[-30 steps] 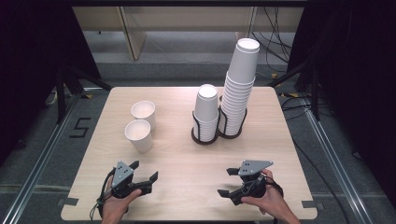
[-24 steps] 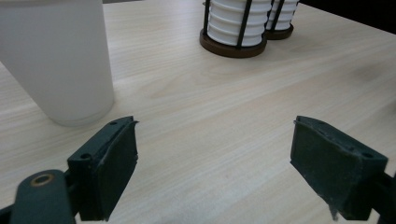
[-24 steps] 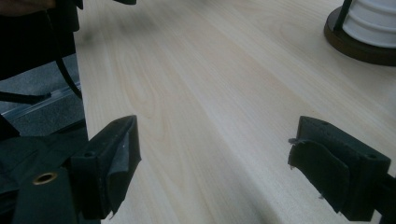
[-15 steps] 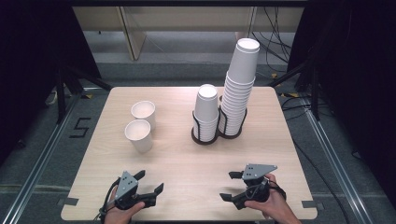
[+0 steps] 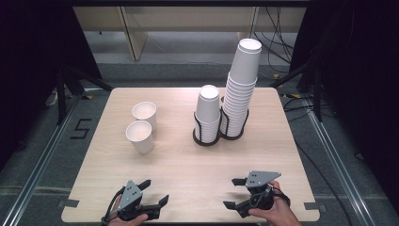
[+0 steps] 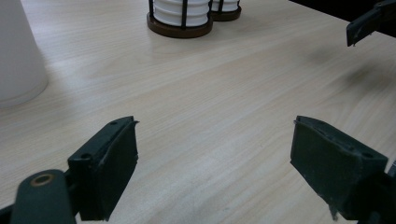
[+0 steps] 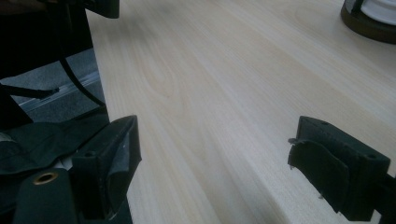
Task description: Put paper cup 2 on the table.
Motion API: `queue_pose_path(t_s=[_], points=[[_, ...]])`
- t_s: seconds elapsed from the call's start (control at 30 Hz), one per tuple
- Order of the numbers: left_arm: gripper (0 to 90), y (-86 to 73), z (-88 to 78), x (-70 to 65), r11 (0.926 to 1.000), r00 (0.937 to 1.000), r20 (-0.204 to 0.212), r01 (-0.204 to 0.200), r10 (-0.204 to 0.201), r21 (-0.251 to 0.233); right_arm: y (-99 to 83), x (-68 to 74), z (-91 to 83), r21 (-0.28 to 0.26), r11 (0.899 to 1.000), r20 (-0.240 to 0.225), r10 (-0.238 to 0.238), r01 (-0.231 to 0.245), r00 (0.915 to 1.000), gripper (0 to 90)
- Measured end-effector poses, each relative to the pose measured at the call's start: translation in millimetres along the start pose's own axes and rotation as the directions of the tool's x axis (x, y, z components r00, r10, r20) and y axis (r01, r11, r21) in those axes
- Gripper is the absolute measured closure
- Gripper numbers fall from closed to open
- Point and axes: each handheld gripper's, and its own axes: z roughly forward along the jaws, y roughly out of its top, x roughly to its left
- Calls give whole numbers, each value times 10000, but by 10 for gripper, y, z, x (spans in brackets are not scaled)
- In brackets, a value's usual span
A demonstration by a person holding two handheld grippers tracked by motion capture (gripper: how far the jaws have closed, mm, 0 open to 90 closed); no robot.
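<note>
Two loose paper cups (image 5: 141,127) stand on the bench (image 5: 188,165), well apart from the left hand-held gripper (image 5: 151,194) and right hand-held gripper (image 5: 234,193), both wide and empty at the near edge.

two loose cups (image 5: 141,126), two cup stacks (image 5: 227,110)

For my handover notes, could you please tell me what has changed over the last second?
The left tool drew back toward the near table edge, jaws apart and empty. The right tool barely shifted, open and empty too. The two loose cups and the stacks in the holder stayed put.
</note>
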Motion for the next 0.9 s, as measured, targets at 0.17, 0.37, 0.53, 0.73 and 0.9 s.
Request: queue_pose_path(t_s=[0.17, 0.37, 0.53, 0.73, 0.9], points=[[144, -20, -7, -78, 9992, 9993, 125, -350, 348, 175, -35, 41, 5, 345, 9994, 103, -87, 83, 9999, 163], [144, -26, 29, -161, 9936, 9949, 323, -971, 953, 580, -60, 92, 67, 846, 9947, -17, -580, 579, 9983, 166], [144, -30, 63, -170, 9903, 9916, 391, -1252, 1230, 598, -60, 101, 89, 944, 9927, 0, -747, 744, 9972, 166], [144, -18, 62, -152, 9901, 9919, 361, -1240, 1219, 650, -64, 105, 99, 1022, 9920, -61, -736, 739, 9973, 166], [144, -11, 65, -147, 9891, 9914, 425, -1266, 1237, 750, -64, 105, 104, 1055, 9916, -53, -748, 749, 9972, 166]])
